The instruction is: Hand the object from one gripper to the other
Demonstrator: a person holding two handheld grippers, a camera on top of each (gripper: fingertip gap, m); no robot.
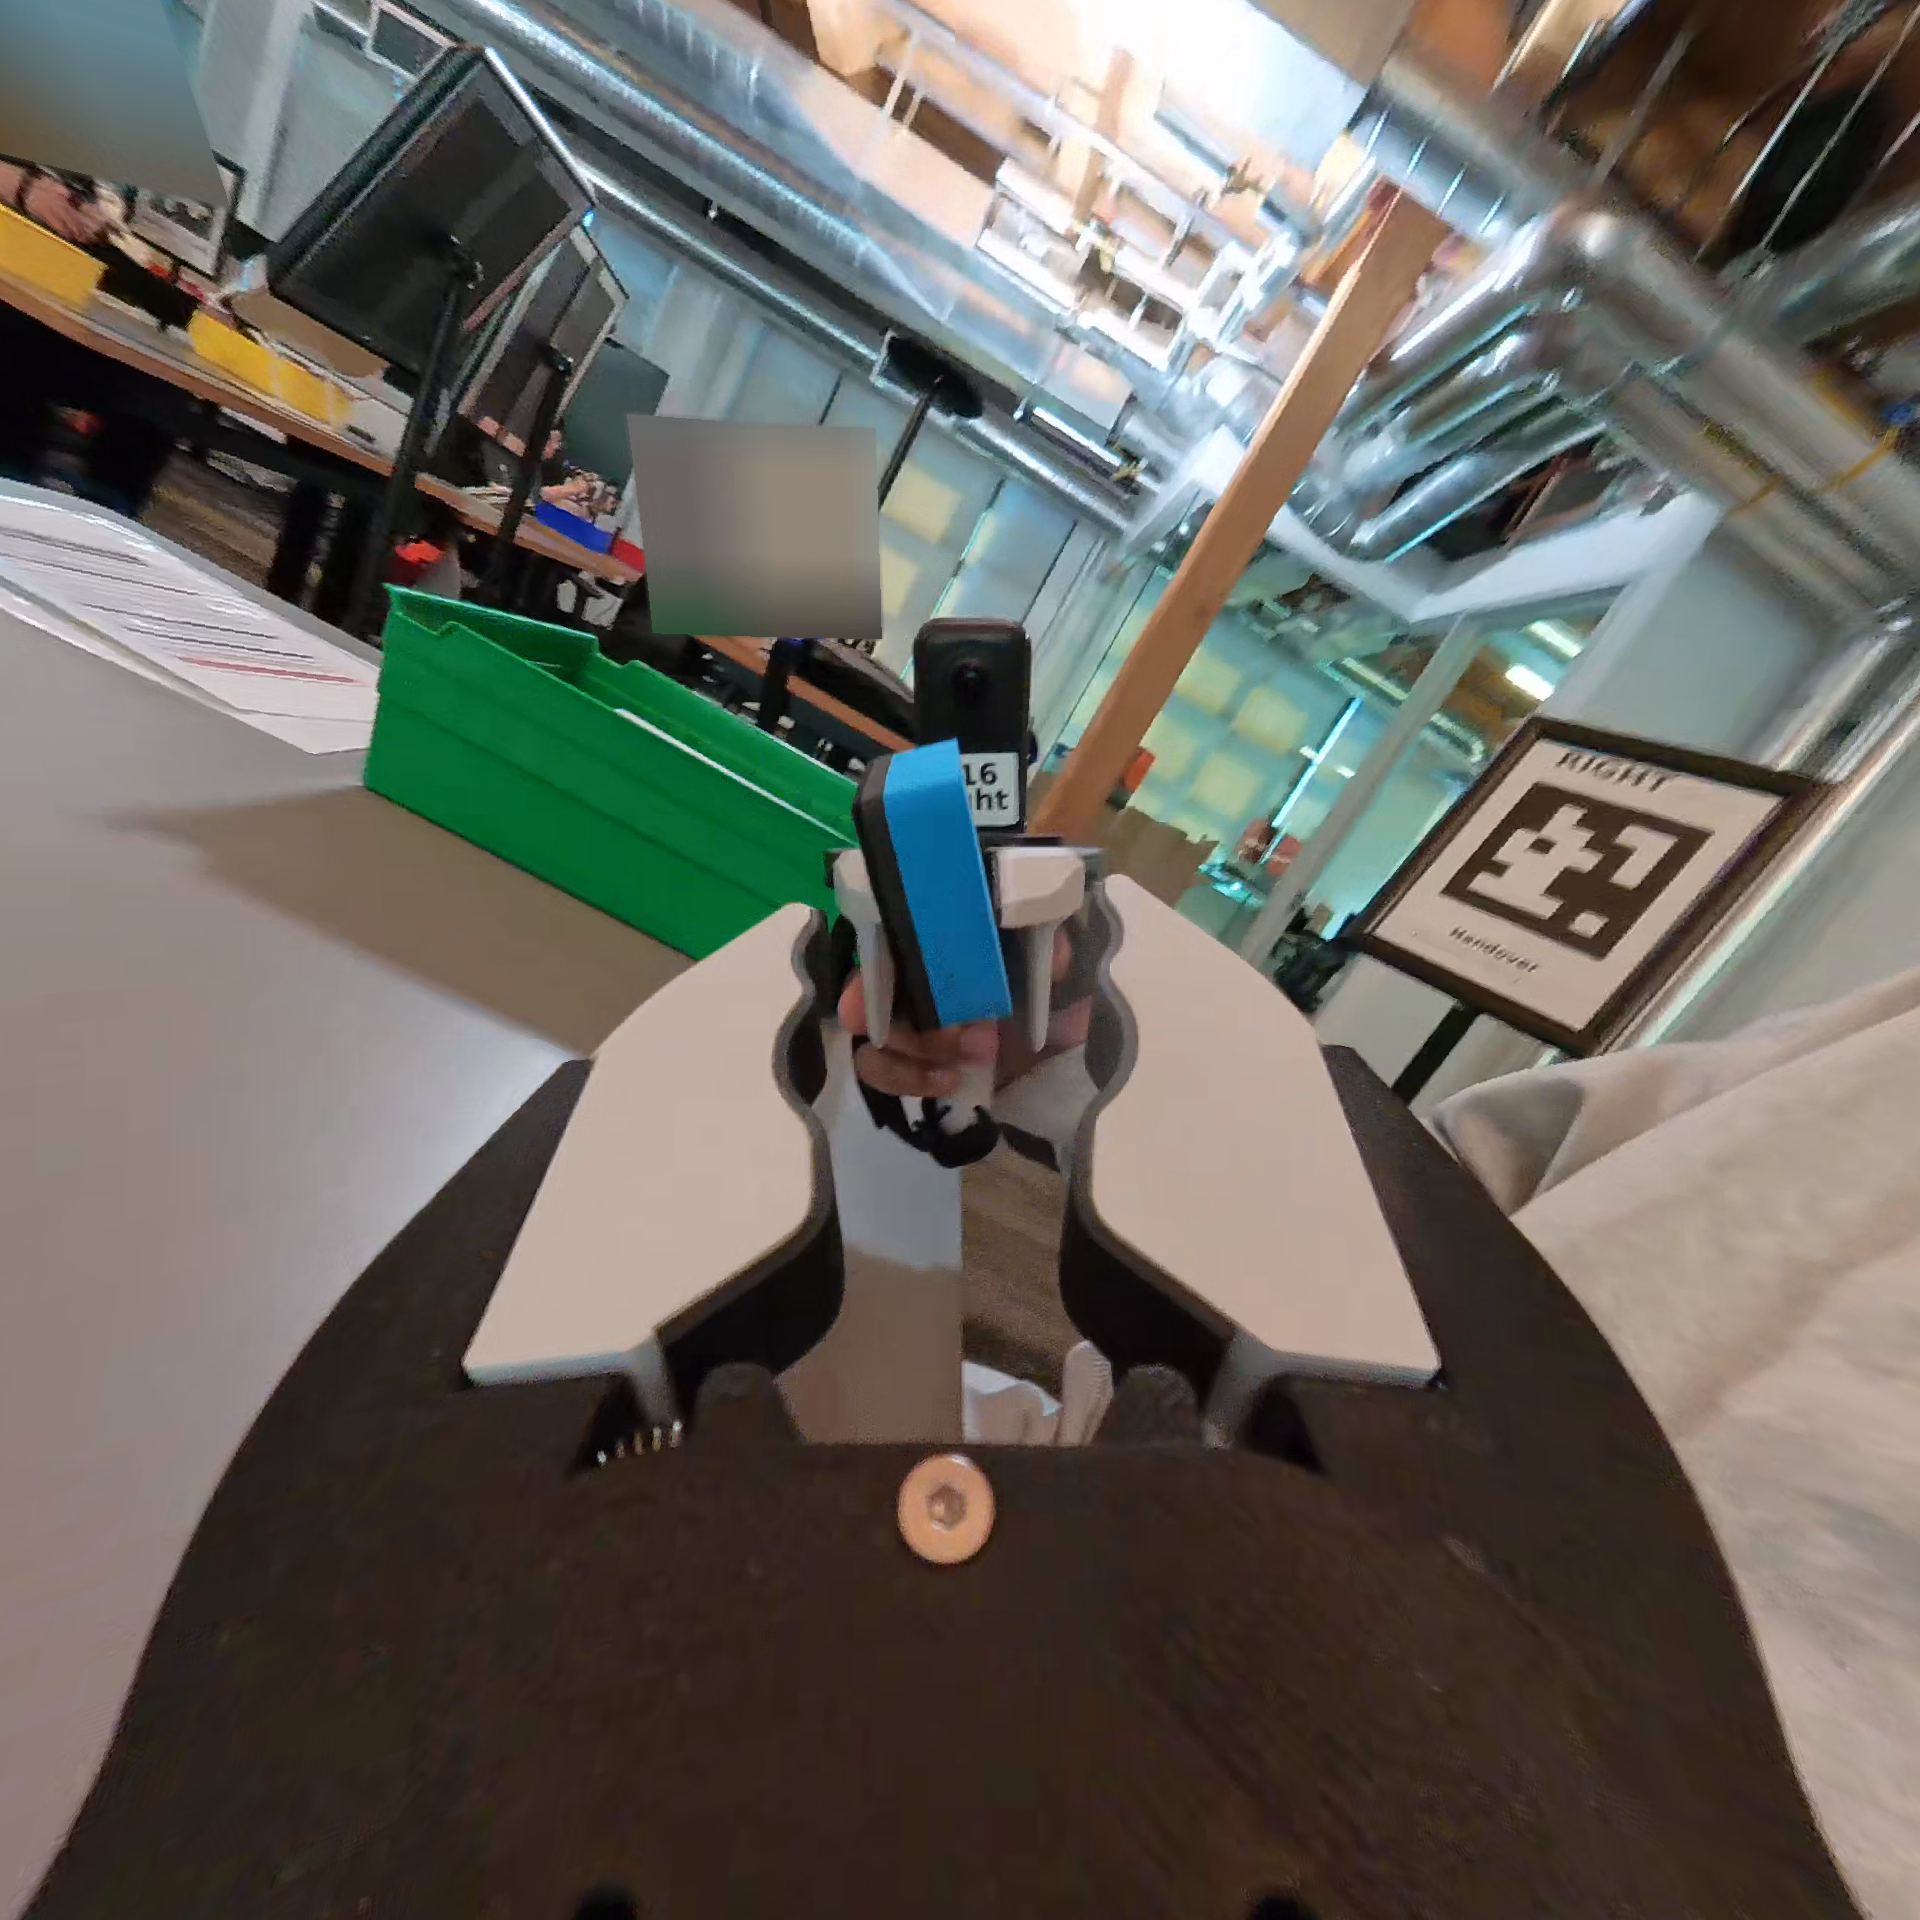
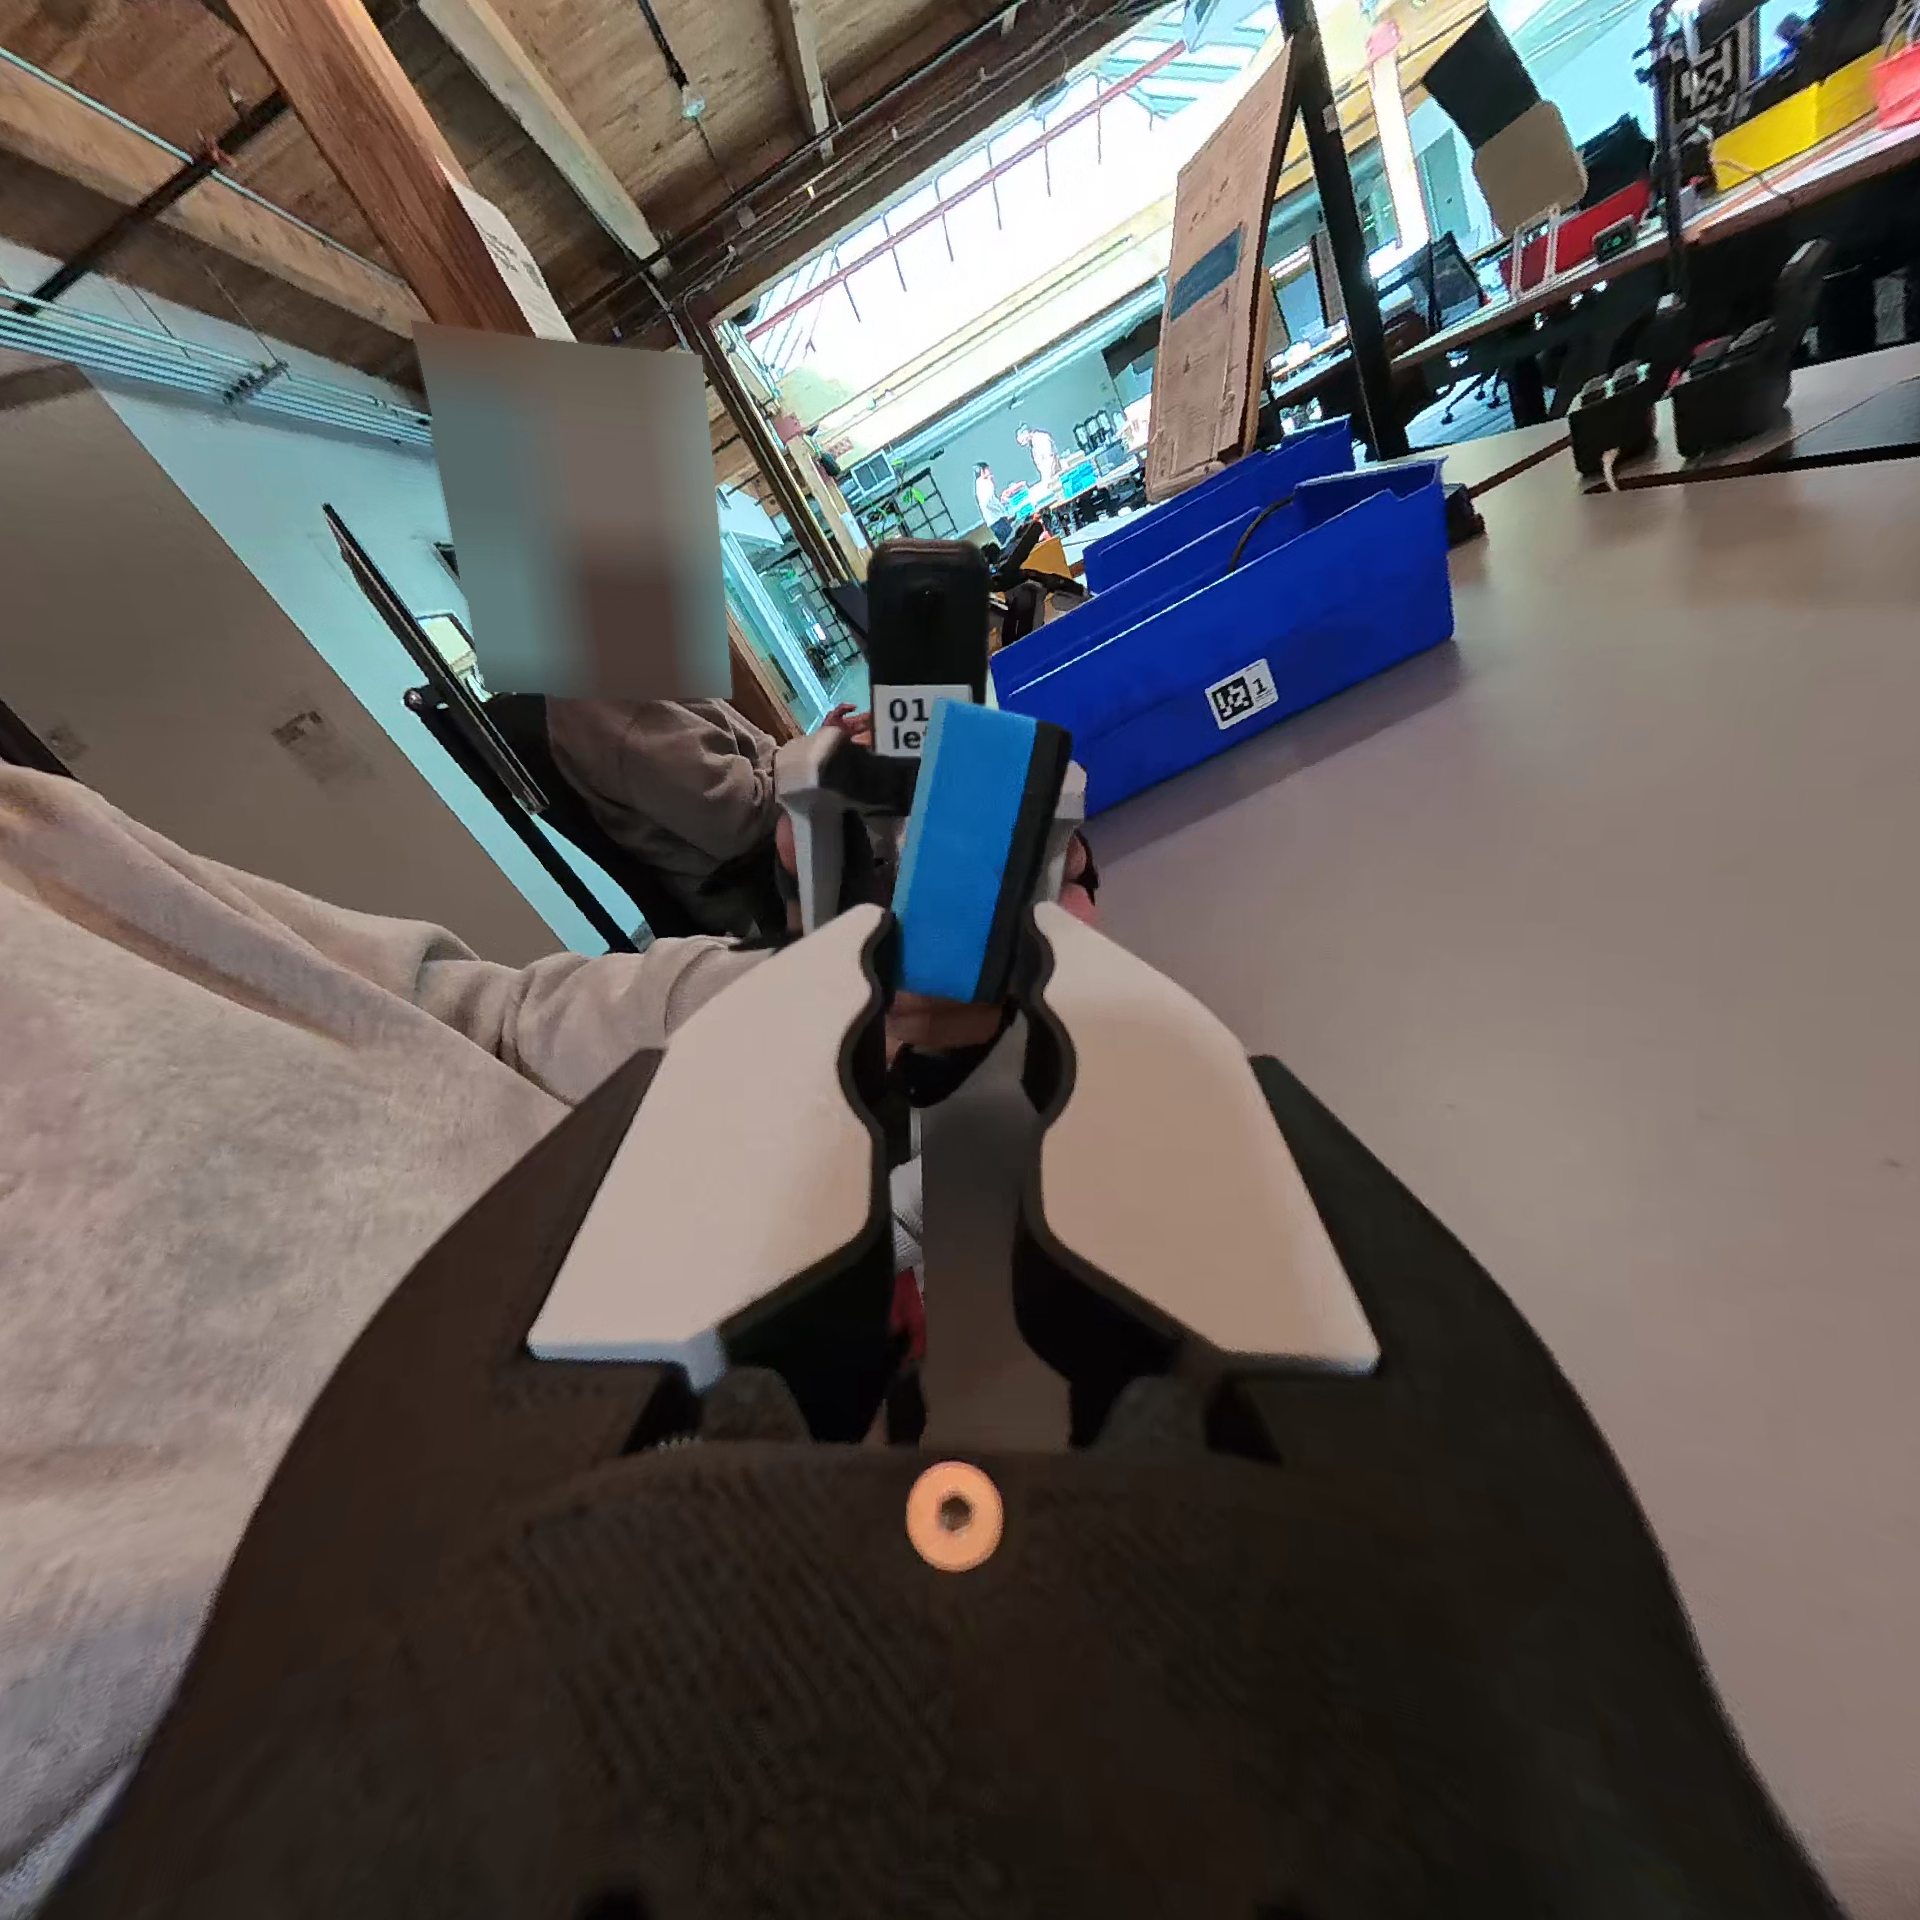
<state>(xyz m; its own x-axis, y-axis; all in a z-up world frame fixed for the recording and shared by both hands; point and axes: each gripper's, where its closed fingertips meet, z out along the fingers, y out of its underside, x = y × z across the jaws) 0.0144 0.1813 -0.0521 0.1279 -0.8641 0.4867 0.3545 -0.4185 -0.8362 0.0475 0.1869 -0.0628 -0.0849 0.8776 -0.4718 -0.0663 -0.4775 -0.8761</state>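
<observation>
Right claw (image 2: 956,935) pinches the blue sponge's (image 2: 966,852) lower end; left claw (image 1: 956,920) spread, gaps either side of it.

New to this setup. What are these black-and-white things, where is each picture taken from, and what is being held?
A person holds a two-finger gripper in each hand, and a camera on each looks forward along its jaws. One picture comes from the left gripper, the other from the right gripper. Each also shows the opposite gripper facing it. The right one's jaws look closed on a blue-and-black block, held above a pale table. The left one's jaws stand open around it. A green bin and blue bins sit on the table.
</observation>
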